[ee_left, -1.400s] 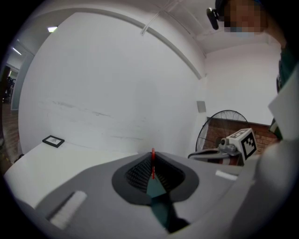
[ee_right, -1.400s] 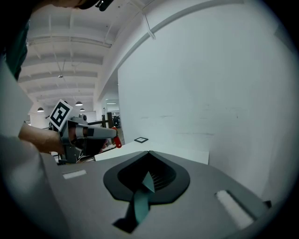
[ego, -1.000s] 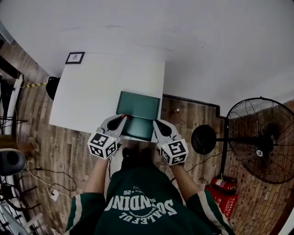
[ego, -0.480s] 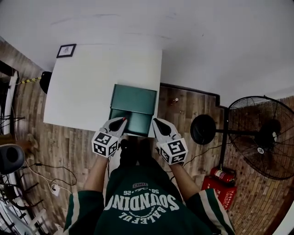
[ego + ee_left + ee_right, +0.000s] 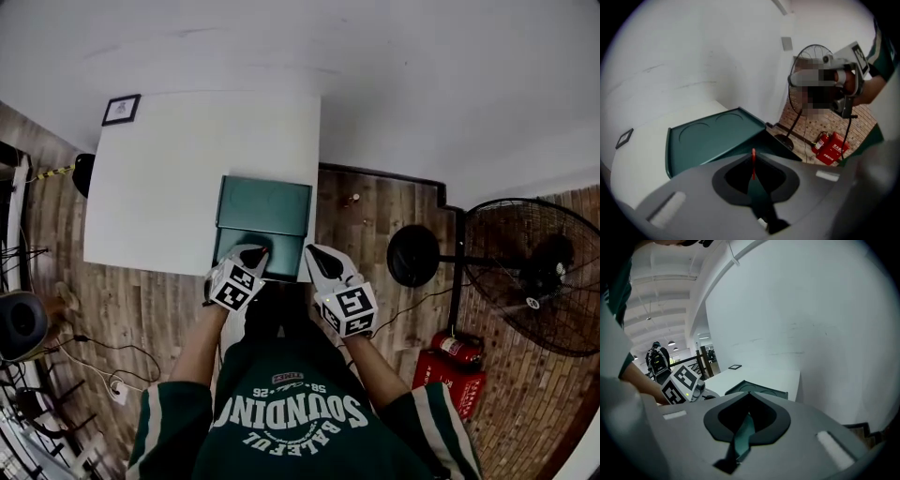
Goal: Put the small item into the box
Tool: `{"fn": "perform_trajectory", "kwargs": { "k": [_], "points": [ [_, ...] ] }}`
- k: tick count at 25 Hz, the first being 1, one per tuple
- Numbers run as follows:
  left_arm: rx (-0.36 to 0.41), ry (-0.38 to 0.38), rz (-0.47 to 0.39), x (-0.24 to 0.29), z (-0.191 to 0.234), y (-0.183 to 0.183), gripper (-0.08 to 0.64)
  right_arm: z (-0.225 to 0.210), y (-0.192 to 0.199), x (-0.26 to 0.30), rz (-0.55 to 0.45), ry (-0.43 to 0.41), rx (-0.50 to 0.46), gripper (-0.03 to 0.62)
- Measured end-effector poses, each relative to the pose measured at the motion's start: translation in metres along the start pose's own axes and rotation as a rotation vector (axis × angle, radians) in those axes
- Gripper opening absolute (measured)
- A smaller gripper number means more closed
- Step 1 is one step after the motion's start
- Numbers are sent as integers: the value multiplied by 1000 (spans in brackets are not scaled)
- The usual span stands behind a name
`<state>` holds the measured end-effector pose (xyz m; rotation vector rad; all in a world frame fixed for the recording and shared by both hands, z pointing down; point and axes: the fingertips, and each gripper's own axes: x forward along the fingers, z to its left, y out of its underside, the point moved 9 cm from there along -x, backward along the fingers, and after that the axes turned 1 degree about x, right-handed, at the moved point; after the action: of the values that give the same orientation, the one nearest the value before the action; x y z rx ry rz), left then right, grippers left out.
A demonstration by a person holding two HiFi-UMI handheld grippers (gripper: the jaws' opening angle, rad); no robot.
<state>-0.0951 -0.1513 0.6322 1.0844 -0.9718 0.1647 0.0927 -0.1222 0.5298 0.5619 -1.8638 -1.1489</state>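
Note:
The green box [image 5: 246, 251] sits open at the near right corner of the white table [image 5: 169, 187], its lid [image 5: 264, 204] laid back flat. In the left gripper view the lid [image 5: 712, 136] shows two round impressions. My left gripper [image 5: 257, 251] hangs over the open box, jaws shut, with a thin red item [image 5: 753, 161] pinched at the tips. My right gripper [image 5: 312, 251] is shut with nothing in it, beside the box's right edge. From the right gripper view [image 5: 749, 394] I see the lid [image 5: 757, 391] and the left gripper's marker cube [image 5: 682, 383].
A small black-framed square [image 5: 122, 109] lies at the table's far left corner. A standing fan [image 5: 534, 277] with a round base [image 5: 412, 255] and a red fire extinguisher [image 5: 450, 367] stand on the wooden floor at right. Cables [image 5: 89, 361] run over the floor at left.
My left gripper has moved right from the box's left edge to over the open box. The right gripper stays near the box's right edge. The head view has shifted.

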Motion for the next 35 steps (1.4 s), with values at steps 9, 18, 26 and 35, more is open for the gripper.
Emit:
{"fn": "perform_trajectory", "kwargs": {
  "k": [9, 18, 26, 35],
  "points": [
    [-28, 79, 167, 41, 5, 2, 64, -11, 7, -12, 10, 54, 31, 2],
    [-46, 97, 237, 52, 2, -3, 72, -20, 10, -23, 8, 106, 24, 3],
    [-61, 59, 137, 31, 6, -14, 72, -20, 7, -19, 1, 90, 26, 3],
    [-135, -31, -60, -32, 13, -40, 52, -13, -19, -8, -40, 36, -11, 3]
  ]
}}
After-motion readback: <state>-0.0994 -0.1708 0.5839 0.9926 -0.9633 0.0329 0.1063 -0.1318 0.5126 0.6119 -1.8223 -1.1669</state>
